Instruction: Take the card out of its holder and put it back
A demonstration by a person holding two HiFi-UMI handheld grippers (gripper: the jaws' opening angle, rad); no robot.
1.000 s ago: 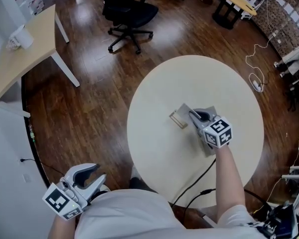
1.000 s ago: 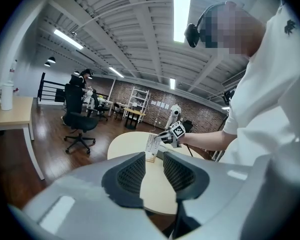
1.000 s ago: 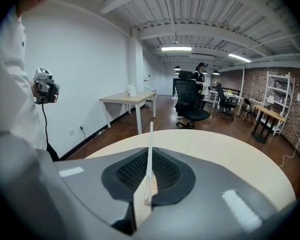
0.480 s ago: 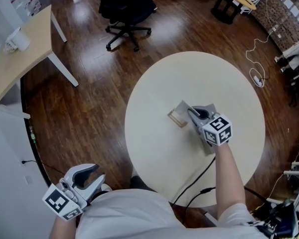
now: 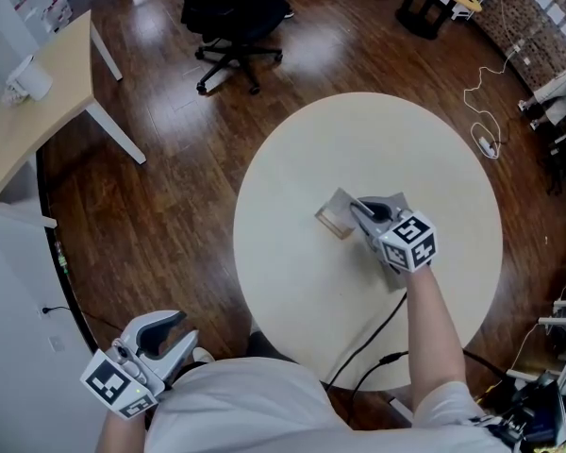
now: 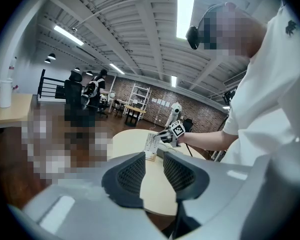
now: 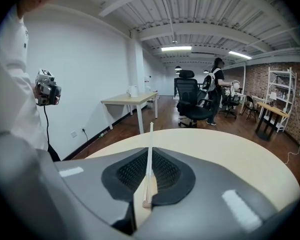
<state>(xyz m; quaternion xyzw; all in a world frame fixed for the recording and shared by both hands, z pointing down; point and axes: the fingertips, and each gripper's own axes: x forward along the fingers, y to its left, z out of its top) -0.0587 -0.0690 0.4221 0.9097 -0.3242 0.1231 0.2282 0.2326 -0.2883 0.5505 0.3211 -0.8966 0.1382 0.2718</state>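
Change across the last second is close to nil: your right gripper [image 5: 362,211] sits at the same spot near the middle of the round desk [image 5: 434,159] as it did a second ago, and the card [image 5: 342,203] leans at the same tilt over the wooden holder [image 5: 333,223]. Looking along that gripper, its fingers [image 7: 132,173] are clenched on the card, which stands edge-on between the pads, with the holder's pale wood showing just below it. The card's lower edge seems to be still at the slot. No view shows clearly whether it has come free, so treat the extraction as not yet done. Your left gripper [image 5: 170,333] has not stirred either. It hangs low by your hip, off the desk and above the floor [image 5: 160,177], its fingers [image 6: 131,175] released with nothing between them. For the task this means the grip is set and the pause is costing you nothing. The likely next step is to draw the card out along its own plane, so the light holder is not dragged or tipped with it.
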